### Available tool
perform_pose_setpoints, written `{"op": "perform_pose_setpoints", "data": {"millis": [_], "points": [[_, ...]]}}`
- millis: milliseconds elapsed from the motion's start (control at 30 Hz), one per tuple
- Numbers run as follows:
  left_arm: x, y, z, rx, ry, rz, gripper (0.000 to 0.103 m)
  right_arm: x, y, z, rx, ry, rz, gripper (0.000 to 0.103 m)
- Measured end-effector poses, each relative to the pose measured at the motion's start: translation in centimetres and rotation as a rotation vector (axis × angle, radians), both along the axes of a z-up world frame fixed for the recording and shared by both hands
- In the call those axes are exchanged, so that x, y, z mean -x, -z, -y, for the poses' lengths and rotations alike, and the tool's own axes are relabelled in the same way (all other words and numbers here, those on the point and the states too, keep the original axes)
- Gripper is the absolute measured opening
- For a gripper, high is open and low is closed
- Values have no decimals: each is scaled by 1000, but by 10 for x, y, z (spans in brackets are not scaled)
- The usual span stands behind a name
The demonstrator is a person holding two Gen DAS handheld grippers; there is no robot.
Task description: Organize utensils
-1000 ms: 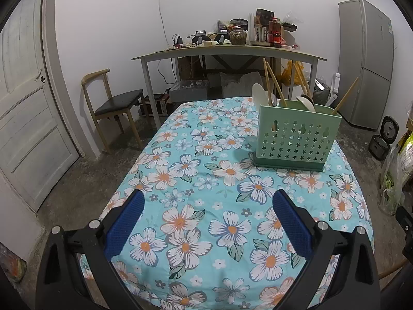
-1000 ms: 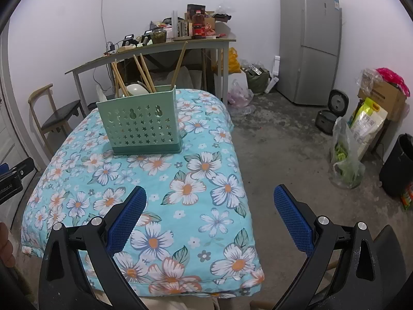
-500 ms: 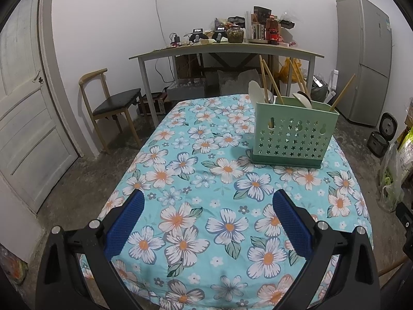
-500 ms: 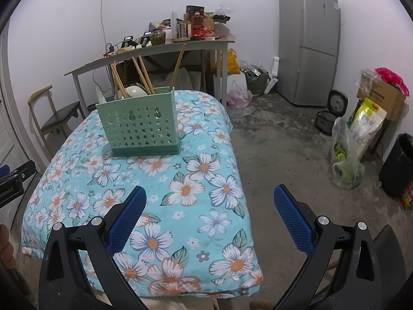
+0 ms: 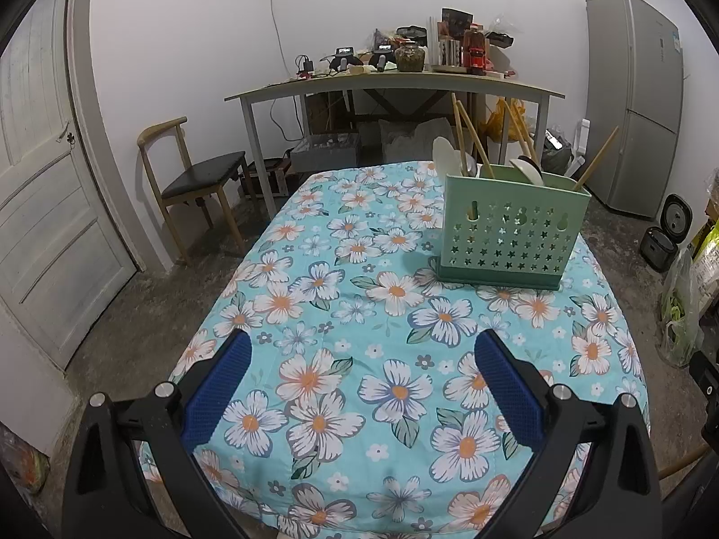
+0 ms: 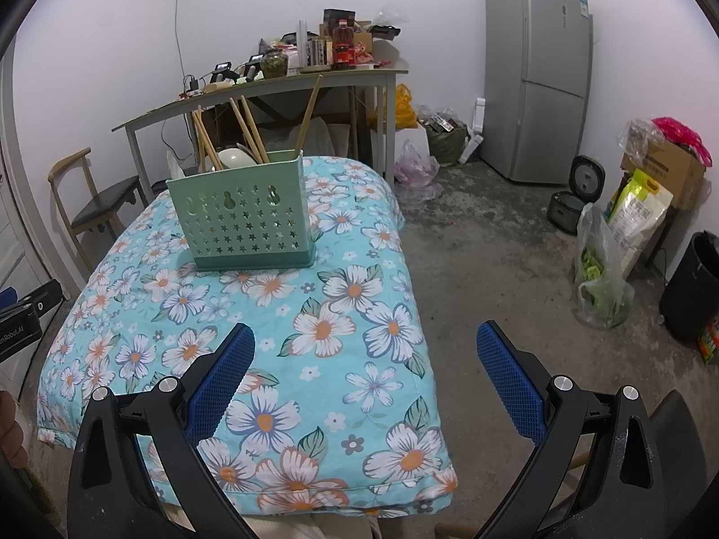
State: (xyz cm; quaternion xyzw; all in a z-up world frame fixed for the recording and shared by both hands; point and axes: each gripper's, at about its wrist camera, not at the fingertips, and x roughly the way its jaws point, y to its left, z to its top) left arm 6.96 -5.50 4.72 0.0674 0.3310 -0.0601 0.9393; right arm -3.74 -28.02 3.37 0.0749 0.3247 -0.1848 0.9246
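The green utensil basket (image 5: 512,229) stands upright on the flowered worktop (image 5: 359,359), toward the far right part as seen from the left wrist. Chopsticks (image 5: 469,139) and pale spoons (image 5: 528,170) are seen leaning out over its rim at steep angles. No loose utensil is seen on the cloth, so the sorting is judged close to done.

The left hand-held gripper (image 5: 359,386) and the right hand-held gripper (image 6: 366,377) are both spread wide and hold nothing; both hang over the near edge, well apart from the basket.

Risks noted: the basket looks light and tall, so it could be tipped by a push against a leaning chopstick. The cloth appears soft and padded, so the base could be rocked or dragged. The basket sits near the worktop's side edge.
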Motion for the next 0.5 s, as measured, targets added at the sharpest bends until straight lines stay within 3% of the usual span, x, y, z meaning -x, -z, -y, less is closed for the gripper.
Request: {"op": "perform_pose_setpoints", "data": {"millis": [500], "points": [[0,4,-2,-2,-2,-12,98,1,1,1,-1,0,-2,95]]}}
